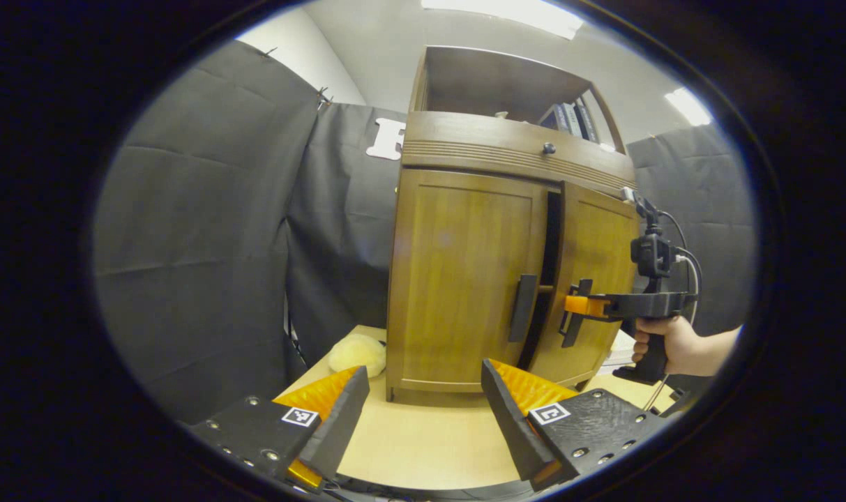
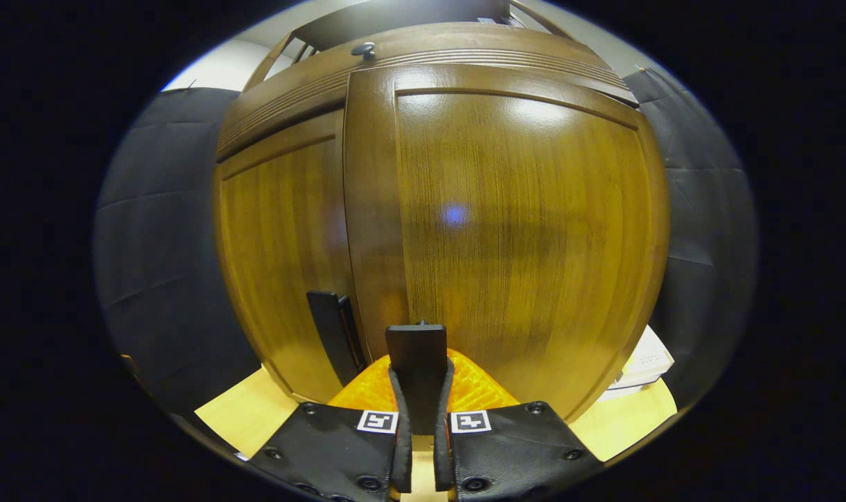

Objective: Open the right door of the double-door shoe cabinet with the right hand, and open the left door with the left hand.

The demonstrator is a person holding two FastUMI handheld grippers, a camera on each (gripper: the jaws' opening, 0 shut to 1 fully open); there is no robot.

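Here the shoe cabinet (image 1: 464, 279) stands upright on the table (image 1: 423, 432) with two doors, each bearing one vertical handle. The right door (image 2: 520, 230) stands ajar; the right gripper (image 2: 420, 390) clenches its handle (image 2: 416, 355). The left gripper (image 1: 423, 411), fingers spread, hovers at 6 o'clock below the closed left door (image 1: 464, 279).

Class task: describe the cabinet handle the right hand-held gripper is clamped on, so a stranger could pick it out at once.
Find the wooden cabinet. Its right door stands ajar. The right handle is the dark vertical bar at that door's inner edge, clamped by the hand-held gripper; the left handle is free.
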